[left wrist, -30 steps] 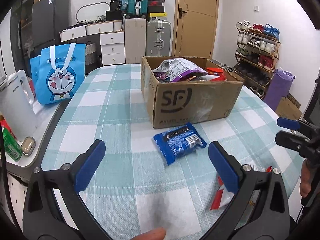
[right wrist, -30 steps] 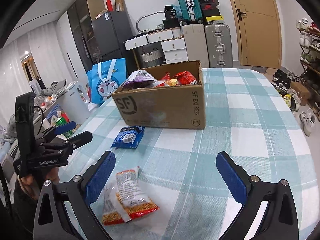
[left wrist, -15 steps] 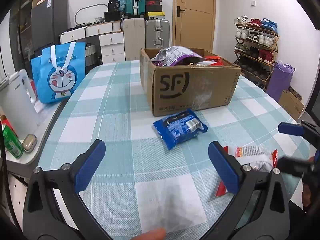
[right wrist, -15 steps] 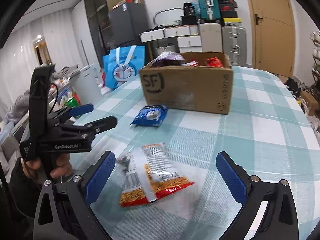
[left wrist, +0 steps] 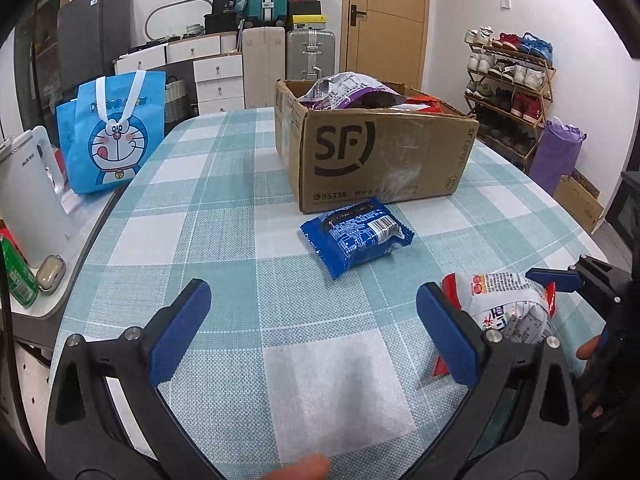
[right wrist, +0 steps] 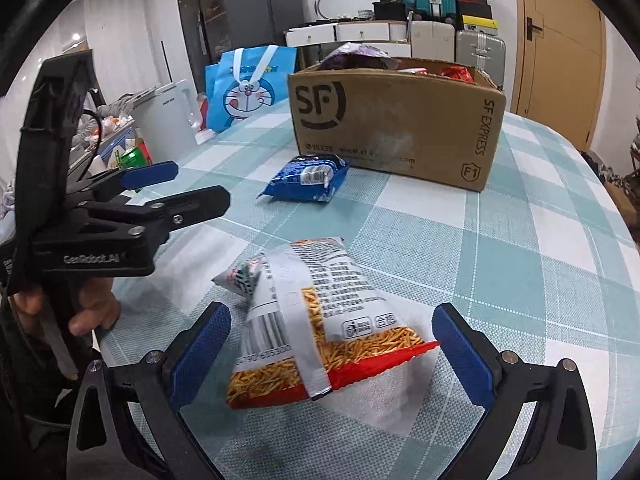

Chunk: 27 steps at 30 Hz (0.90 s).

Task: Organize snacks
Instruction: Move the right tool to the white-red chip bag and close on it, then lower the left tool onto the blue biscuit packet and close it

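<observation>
A cardboard SF box (left wrist: 380, 152) with several snack bags in it stands on the checked table; it also shows in the right wrist view (right wrist: 400, 120). A blue snack pack (left wrist: 354, 236) lies just in front of it, also seen in the right wrist view (right wrist: 308, 178). A red-and-white bag of noodle sticks (right wrist: 316, 332) lies flat between the open fingers of my right gripper (right wrist: 330, 352); it shows at the right of the left wrist view (left wrist: 508, 304). My left gripper (left wrist: 312, 332) is open and empty over bare tablecloth, short of the blue pack.
A blue cartoon tote bag (left wrist: 112, 132), a white kettle (left wrist: 28, 196) and a green can (left wrist: 18, 280) stand on a side counter left of the table. A shoe rack (left wrist: 512, 92) and suitcases (left wrist: 308, 56) stand beyond the table.
My right gripper has moved forward and down until its open fingers flank the noodle-stick bag. My left gripper has drawn a little closer to the box and the blue pack.
</observation>
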{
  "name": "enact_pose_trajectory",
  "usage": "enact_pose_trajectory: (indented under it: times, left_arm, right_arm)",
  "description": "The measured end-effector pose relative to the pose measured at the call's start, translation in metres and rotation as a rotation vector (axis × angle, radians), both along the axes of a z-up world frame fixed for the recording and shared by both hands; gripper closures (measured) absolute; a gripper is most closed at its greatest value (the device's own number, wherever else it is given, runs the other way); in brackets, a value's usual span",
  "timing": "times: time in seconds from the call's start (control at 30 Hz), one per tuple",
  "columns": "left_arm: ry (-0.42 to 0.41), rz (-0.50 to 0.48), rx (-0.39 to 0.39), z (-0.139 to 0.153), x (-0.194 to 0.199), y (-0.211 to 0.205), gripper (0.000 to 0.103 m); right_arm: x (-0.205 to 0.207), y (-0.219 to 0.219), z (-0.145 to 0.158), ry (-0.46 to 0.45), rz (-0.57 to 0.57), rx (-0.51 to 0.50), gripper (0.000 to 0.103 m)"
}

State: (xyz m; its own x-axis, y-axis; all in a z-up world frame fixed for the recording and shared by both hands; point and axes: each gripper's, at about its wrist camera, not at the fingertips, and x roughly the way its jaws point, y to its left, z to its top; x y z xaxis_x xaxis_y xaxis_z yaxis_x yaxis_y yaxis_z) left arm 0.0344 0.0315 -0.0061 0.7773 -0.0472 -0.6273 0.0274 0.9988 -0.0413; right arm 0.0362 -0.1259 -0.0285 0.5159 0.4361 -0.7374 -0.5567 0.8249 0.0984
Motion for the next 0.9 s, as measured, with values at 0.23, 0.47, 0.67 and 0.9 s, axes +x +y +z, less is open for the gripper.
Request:
enact_pose_trajectory:
  times: [0.23,0.47,0.67,0.9]
  left_arm:
    - [0.003,-0.004,0.006,-0.001,0.000,-0.001,0.000]
    - [0.009,-0.001,-0.003,-0.003,0.002,0.000,0.000]
    - [0.030,0.005,-0.012,-0.005,0.004,0.004,0.000]
    - [0.032,0.005,-0.009,-0.005,0.004,0.004,0.000]
  right_arm:
    - [0.021,-0.008,-0.005,0.036,-0.074,-0.003,0.001]
    - [0.032,-0.007,-0.006,0.031,-0.096,-0.027,0.001]
    - [0.053,-0.011,-0.008,0.090,-0.108,-0.041,0.001]
    - [0.071,-0.014,-0.005,0.064,-0.118,-0.099,0.000]
